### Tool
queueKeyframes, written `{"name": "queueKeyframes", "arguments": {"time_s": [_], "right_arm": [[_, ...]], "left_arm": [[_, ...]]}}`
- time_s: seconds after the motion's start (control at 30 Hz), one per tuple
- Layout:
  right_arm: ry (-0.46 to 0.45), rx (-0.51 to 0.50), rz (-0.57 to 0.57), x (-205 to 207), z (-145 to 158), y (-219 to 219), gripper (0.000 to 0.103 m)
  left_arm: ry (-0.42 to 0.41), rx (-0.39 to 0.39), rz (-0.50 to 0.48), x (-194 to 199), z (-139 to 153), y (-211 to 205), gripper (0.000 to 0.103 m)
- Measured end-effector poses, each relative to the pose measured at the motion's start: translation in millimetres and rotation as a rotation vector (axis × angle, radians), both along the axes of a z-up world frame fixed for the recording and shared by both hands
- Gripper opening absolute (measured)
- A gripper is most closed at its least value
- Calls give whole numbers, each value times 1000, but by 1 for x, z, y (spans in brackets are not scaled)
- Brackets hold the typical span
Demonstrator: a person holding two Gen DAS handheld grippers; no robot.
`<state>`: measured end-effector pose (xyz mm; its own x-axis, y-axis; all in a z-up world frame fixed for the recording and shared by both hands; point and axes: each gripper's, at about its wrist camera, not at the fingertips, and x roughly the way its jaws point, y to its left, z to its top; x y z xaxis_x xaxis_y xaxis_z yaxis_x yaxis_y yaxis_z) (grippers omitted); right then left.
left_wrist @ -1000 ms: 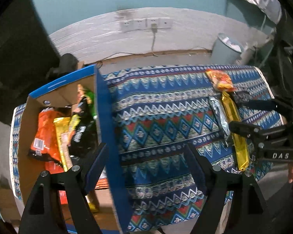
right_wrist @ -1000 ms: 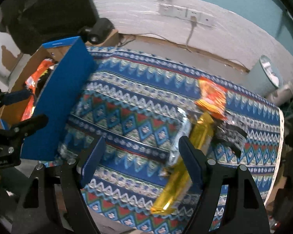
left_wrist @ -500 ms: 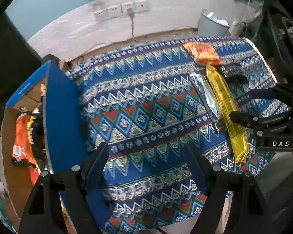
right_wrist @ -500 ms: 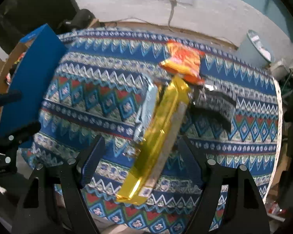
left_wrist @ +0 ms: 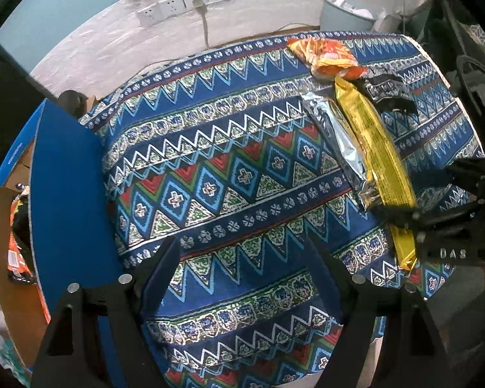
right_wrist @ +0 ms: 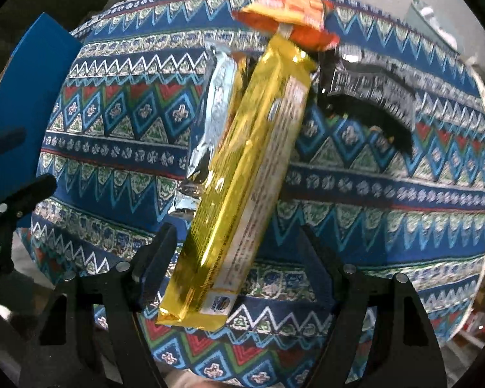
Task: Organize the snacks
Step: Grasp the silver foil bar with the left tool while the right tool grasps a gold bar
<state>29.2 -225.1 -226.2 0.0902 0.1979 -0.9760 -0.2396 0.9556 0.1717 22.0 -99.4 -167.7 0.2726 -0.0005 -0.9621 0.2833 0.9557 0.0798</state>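
Note:
A long yellow snack pack [right_wrist: 242, 174] lies on the patterned tablecloth [right_wrist: 388, 213], with a silver pack [right_wrist: 215, 110] beside it on the left, an orange bag [right_wrist: 287, 16] at its far end and a black pack [right_wrist: 371, 87] to the right. My right gripper [right_wrist: 239, 252] is open, its fingers on either side of the yellow pack's near end. In the left wrist view the yellow pack [left_wrist: 375, 148], silver pack [left_wrist: 339, 142] and orange bag [left_wrist: 329, 55] lie at the right. My left gripper [left_wrist: 242, 258] is open and empty above the cloth.
A blue cardboard box [left_wrist: 64, 194] with orange snack bags [left_wrist: 19, 245] inside stands at the table's left end. A wall with power sockets [left_wrist: 184, 3] and a grey bin [left_wrist: 346, 13] are behind the table. The table's front edge is close below both grippers.
My right gripper has moved forward and down over the yellow pack, which now lies between its fingers. My left gripper has swung right, away from the box.

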Motion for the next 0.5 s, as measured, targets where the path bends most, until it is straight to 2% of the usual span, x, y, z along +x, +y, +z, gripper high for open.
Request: {"name": "queueKeyframes", "arguments": {"time_s": [0.07,0.1,0.27,0.37,0.5], "right_arm": [[28,54,-25,0,-5,-4,40],[39,53,-33,0,-7,-7,36],[6,1,-22,-2,0,-18,28],[-23,-88,-12,-2,7,-27,28],[-25,-156,-11,-2,1,-42,28]], "left_arm": [[7,-1,1,0,-3,-2,80],[11,-2,1,1,-4,-2,80],[21,-12,3,5,-5,-10,80],[29,-35,9,10,-6,-16,80],[64,-81,32,18,-12,-24,80]]}}
